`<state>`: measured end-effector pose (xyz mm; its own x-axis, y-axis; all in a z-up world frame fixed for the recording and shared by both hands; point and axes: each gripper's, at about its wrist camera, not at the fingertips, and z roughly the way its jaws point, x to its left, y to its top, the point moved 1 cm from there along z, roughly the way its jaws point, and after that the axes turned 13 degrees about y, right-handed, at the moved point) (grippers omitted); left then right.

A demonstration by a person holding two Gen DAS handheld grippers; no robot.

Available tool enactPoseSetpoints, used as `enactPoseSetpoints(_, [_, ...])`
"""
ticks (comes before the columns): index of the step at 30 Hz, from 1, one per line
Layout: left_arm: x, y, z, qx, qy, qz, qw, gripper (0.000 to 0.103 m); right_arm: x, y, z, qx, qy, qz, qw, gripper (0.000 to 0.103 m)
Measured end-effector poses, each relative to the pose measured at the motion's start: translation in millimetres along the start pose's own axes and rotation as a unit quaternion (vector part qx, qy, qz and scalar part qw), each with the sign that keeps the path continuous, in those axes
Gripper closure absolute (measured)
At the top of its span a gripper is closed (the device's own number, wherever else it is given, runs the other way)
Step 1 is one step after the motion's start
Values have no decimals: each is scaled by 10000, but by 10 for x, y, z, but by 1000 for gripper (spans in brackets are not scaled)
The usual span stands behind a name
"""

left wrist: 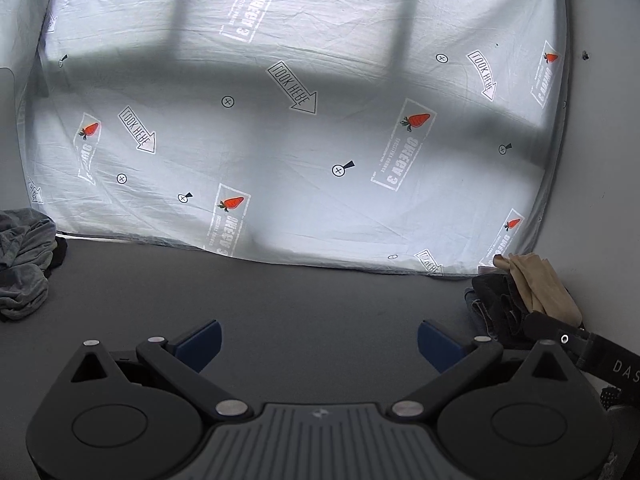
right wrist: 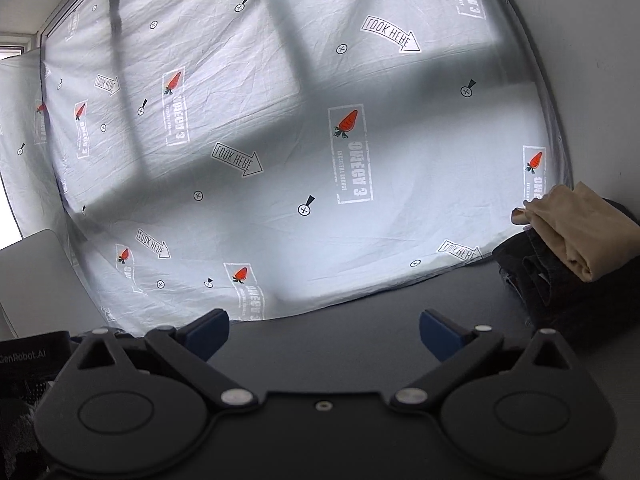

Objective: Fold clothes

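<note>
My left gripper (left wrist: pixel 318 342) hangs open over the bare grey table (left wrist: pixel 260 300), nothing between its blue pads. A crumpled grey garment (left wrist: pixel 24 260) lies at the table's left edge, over something black. At the right a folded tan cloth (left wrist: pixel 536 284) rests on folded dark denim (left wrist: pixel 496 312). My right gripper (right wrist: pixel 324 336) is also open and holds nothing. In the right wrist view the same tan cloth (right wrist: pixel 576 232) sits on the dark denim stack (right wrist: pixel 532 276) to the right of the fingers.
A pale printed sheet (left wrist: pixel 300 120) with carrots and arrows hangs as a backdrop behind the table, lit from behind. A white wall (left wrist: pixel 600 140) stands at the right. The other gripper's black body (left wrist: pixel 600 356) shows at the lower right of the left wrist view.
</note>
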<state>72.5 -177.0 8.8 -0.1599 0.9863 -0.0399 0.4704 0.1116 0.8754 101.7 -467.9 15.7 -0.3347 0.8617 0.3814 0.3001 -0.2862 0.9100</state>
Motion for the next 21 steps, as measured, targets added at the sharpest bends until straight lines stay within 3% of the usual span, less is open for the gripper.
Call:
enactPoseSetpoints(3, [582,-116,-182,-51,-57,213,9997,0,589,-289,4,188,-165,-14,9997,0])
enactPoseSetpoints(7, [1071,-192,-391,267,167,251,9992,0,1204,-540,-112,390,-200,326,9985,0])
enactPoseSetpoints(11, [1394,-357,-555,347,332,424,9979,0,1781,-688,-219,642,-363,-73,9972,0])
enactPoseSetpoints(14, [1546,-483,-590,571,406,340,9970,0,2072,-839,-190,1083,-705,-728,9889,0])
enactPoseSetpoints(16, [1647,-563,-622,799,362,140,9960,0,2153,-922,-203,1267,-814,-657,9864,0])
enactPoseSetpoints(21, [1785,-688,-676,997,306,299,9941,0,2336,-1169,-238,1611,-858,-481,9820,0])
